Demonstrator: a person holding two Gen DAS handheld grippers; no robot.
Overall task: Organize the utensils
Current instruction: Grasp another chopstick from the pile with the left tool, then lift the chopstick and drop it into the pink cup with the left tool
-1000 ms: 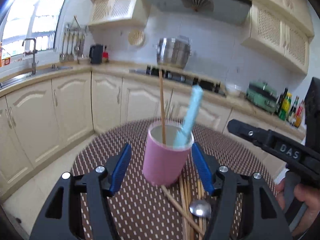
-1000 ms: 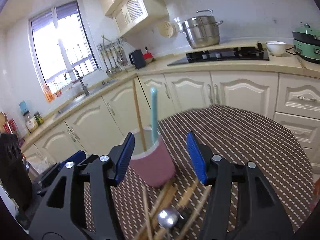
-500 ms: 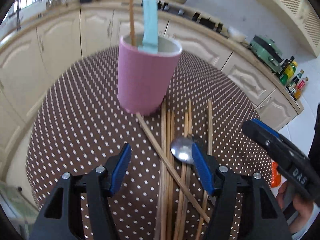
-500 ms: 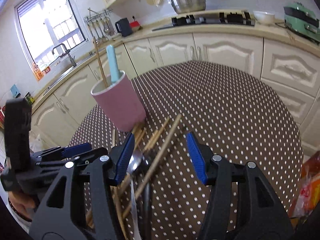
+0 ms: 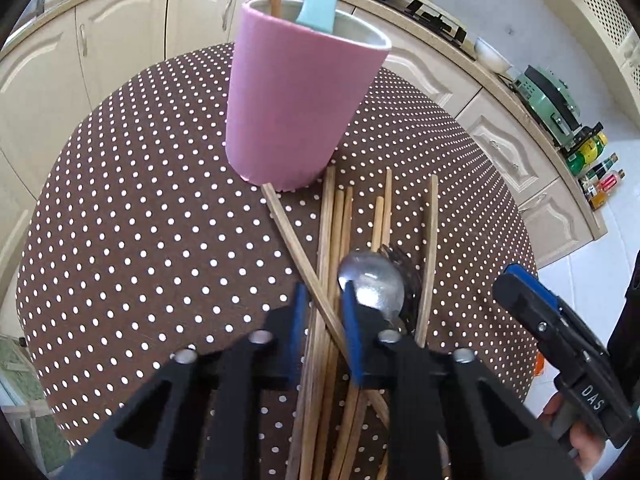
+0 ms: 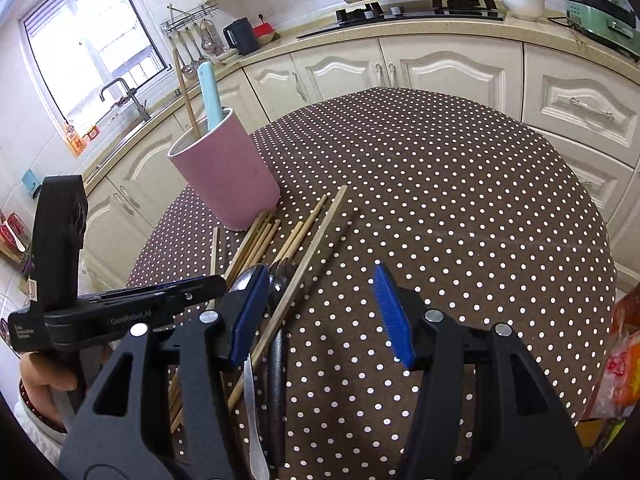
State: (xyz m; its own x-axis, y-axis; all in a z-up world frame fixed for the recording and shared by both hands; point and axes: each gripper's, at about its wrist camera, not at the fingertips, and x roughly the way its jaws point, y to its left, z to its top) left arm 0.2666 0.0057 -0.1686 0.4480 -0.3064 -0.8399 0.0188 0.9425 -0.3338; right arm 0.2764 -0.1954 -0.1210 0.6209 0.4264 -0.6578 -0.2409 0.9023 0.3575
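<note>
Currently, your target is the bundle of wooden chopsticks point(image 5: 340, 240) lying on the dotted tablecloth point(image 5: 140, 220), their far ends just beside the base of the pink holder cup point(image 5: 296, 104). One chopstick point(image 5: 304, 264) lies diagonally across the rest. Treat each stick as light, stiff and smooth: expect it to roll or pivot if pinched off-centre, and to slip if taken near a tapered end. Take hold near the middle of a stick, away from the crossing point, so that only one or two sticks come up.

The metal spoon point(image 5: 372, 284) rests on the sticks beside a dark fork point(image 5: 408, 280). Both are likely heavier and more slippery; grip these by the handle.

The left gripper point(image 5: 322, 312) has just been closing: its blue pads now stand narrowly apart around the crossing sticks. Whether the pads press on the wood cannot be told from this view. Its right finger point(image 5: 352, 332) lies against the spoon bowl.

The right gripper point(image 6: 320, 312) holds its fingers about half spread and grips nothing. Its left finger point(image 6: 248, 312) sits just above the spoon and fork; its right finger hovers over bare cloth.

A blue-handled utensil point(image 6: 210, 96) and one chopstick point(image 6: 186, 96) already stand in the cup.
</note>
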